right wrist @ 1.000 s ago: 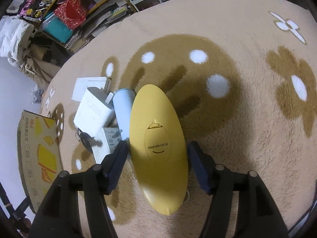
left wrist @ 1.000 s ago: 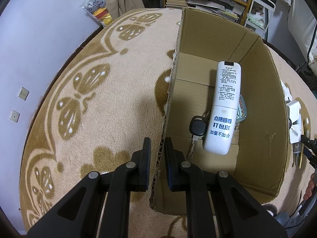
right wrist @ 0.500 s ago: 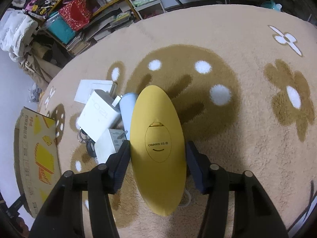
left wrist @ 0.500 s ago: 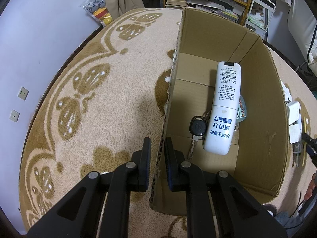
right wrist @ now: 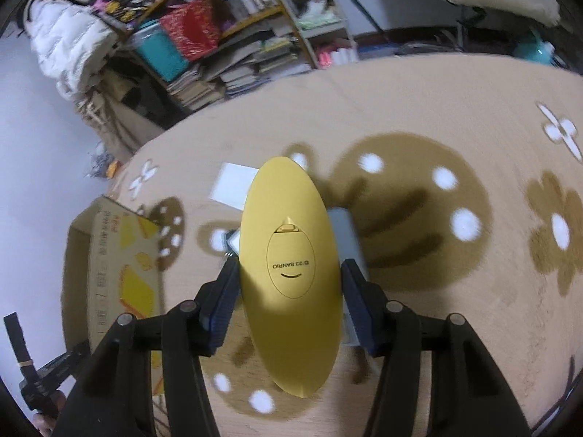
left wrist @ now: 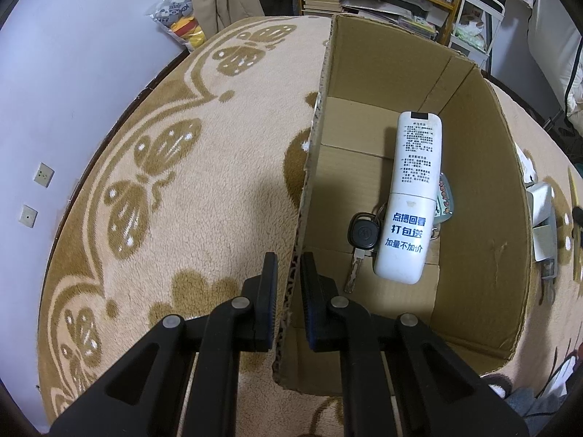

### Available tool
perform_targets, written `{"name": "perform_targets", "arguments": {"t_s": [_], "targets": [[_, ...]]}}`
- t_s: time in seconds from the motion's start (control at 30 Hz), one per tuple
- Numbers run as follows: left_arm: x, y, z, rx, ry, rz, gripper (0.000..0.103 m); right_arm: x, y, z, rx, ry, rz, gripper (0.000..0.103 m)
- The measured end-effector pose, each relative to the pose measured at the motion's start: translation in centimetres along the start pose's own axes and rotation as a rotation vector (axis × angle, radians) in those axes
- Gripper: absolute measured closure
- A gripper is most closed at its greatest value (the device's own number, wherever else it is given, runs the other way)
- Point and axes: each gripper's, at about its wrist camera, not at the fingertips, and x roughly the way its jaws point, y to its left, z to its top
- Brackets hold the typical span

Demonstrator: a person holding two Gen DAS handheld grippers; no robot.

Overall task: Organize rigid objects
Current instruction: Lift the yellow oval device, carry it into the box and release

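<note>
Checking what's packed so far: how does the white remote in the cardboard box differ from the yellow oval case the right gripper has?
The white remote is a long, straight-sided bar printed with blue and black text; the yellow oval case tapers to pointed ends and bears a small SANRIO mark. The remote lies loose on the cardboard box floor, over a car key; the case is clamped in the right gripper above the rug. Both look rigid and elongated.

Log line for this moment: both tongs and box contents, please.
left tongs: shut on cardboard box wall | right tongs: shut on yellow oval case, off carpet | box: white remote, car key
</note>
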Motion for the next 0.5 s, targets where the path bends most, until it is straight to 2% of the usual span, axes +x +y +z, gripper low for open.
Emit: {"name": "perform_targets", "arguments": {"t_s": [0.17, 0.5], "targets": [[0.1, 0.0, 0.0, -0.001, 0.001, 0.0, 0.091, -0.5, 3.7, 0.8, -0.056, -0.012, 0.064, 0.043], [0.1, 0.0, 0.0, -0.001, 0.0, -0.001, 0.091, -0.4, 11.0, 1.0, -0.173, -0.02, 0.138, 0.043]]}}
